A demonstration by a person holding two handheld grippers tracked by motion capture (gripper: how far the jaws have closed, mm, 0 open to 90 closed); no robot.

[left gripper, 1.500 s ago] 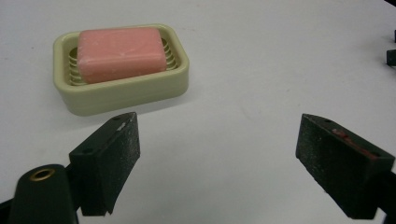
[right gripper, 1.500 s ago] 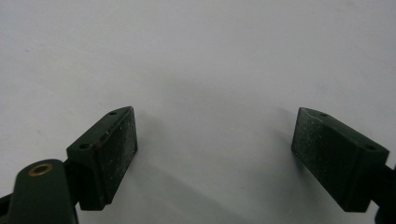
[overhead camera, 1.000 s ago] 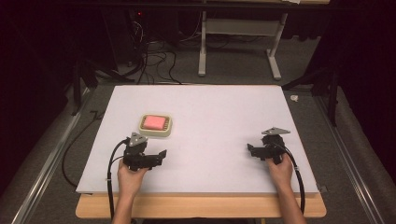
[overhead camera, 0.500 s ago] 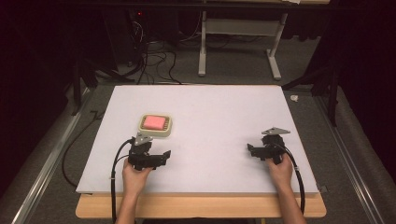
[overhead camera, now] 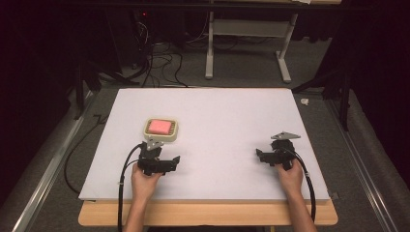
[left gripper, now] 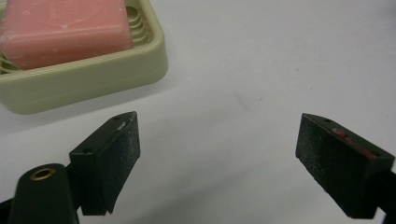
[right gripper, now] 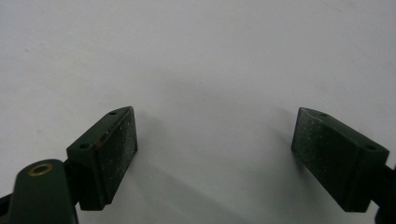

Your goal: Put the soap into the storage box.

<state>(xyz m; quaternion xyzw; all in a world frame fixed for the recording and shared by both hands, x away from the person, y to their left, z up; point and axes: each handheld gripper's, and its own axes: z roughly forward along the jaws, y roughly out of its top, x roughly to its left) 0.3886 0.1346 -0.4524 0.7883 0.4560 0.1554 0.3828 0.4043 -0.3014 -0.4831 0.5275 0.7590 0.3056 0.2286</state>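
Although both grippers sit low over the near part of the white table [overhead camera: 222, 121], neither has hold of anything, so the work looks to be at its very start. Nearest the person, the left hand [overhead camera: 144, 180] carries the left gripper [left gripper: 217, 154], whose jaws stand wide apart with only bare table between them. Across the table on the same near line, the right hand [overhead camera: 290, 177] holds the right gripper [right gripper: 215, 154], likewise spread wide and empty, well apart from everything else. A little farther out, just beyond the left gripper, sits the soap dish [overhead camera: 161, 130], a pale green tray with ribs inside. In the left gripper view the soap dish [left gripper: 93, 77] lies ahead and off to the left of the jaws, near them but not touching. Resting in the dish is the pink bar of soap [overhead camera: 160, 126], and the close view shows the soap [left gripper: 63, 30] lying flat and seated within the rim. Judging from this, nothing has yet been lifted or shifted: the soap is in its dish and untouched. What seems left is the whole job, namely bringing the left gripper forward over the dish, closing on the bar or the rim, and carrying it wherever it is meant to go. Beyond the table's far edge there is dark floor with table legs [overhead camera: 210, 43] and loose cables [overhead camera: 159, 58].
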